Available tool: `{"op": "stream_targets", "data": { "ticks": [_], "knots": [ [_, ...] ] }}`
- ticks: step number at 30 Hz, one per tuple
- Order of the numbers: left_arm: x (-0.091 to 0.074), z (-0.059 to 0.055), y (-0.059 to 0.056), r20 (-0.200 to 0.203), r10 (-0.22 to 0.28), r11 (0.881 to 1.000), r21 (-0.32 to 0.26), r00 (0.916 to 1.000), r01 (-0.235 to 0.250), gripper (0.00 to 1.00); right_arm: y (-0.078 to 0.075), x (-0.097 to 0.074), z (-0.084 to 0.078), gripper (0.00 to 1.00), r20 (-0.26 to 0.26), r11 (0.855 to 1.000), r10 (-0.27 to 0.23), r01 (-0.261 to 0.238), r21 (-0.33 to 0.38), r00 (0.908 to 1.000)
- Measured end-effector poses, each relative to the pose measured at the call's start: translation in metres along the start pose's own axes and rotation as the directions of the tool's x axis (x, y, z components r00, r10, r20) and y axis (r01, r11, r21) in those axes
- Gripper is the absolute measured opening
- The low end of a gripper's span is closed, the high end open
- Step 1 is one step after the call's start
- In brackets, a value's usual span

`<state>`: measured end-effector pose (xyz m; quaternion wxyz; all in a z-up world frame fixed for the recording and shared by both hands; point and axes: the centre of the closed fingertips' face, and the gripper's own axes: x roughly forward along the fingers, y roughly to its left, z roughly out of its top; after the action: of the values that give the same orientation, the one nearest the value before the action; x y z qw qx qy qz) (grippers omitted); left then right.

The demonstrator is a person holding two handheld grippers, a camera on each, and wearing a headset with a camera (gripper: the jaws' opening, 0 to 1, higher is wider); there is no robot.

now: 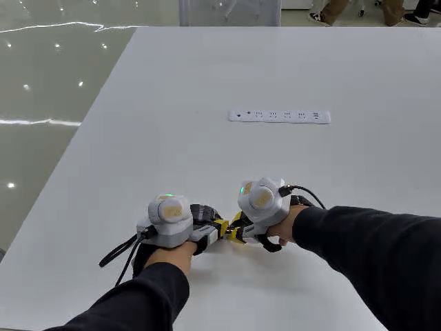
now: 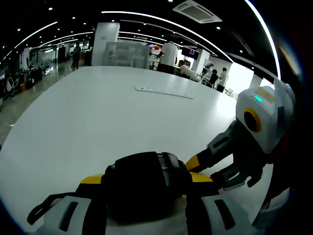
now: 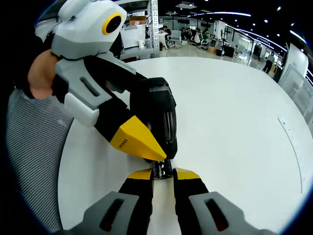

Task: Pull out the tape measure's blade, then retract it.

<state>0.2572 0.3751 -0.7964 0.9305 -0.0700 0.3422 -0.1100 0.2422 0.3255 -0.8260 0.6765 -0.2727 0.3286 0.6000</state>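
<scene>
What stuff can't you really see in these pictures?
Head view: the tape measure is mostly hidden between the left gripper and right gripper.
Right gripper view: any marks on the pinched blade are too small.
Left gripper view: jaws hide the tape measure's bottom.
Head view: sockets on the power strip are too small.

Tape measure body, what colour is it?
The tape measure is black, best seen in the left gripper view.

The broad white tabletop [image 1: 207, 83] looks smooth and matt; the black, rounded tape measure case [image 3: 159, 115] looks plastic (slightly glossy, ribbed).
</scene>
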Motion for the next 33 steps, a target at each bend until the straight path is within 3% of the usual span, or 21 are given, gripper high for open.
{"op": "stream_targets", "data": {
  "ticks": [8,9,29,33],
  "knots": [
    [0.0000,0.0001,0.0001,-0.003,-0.003,1.000,-0.003,1.0000,0.003,0.61,0.0023,0.0058,0.0069,0.12,0.001,1.000,0.009,-0.009,-0.017,1.0000],
    [-0.0001,0.0002,0.0000,-0.003,-0.003,1.000,-0.002,1.0000,0.003,0.61,0.0022,0.0059,0.0065,0.12,-0.009,0.999,0.012,-0.013,-0.045,0.9999],
    [0.0003,0.0004,0.0006,-0.003,-0.002,1.000,-0.007,1.0000,0.002,0.61,0.0054,0.0011,-0.0009,0.12,-0.020,0.997,0.018,-0.019,-0.079,0.9996],
    [0.0002,0.0002,0.0005,-0.004,-0.003,1.000,-0.005,1.0000,0.003,0.61,0.0064,0.0026,0.0007,0.12,-0.018,0.998,0.019,-0.020,-0.059,0.9997]
  ]
}}
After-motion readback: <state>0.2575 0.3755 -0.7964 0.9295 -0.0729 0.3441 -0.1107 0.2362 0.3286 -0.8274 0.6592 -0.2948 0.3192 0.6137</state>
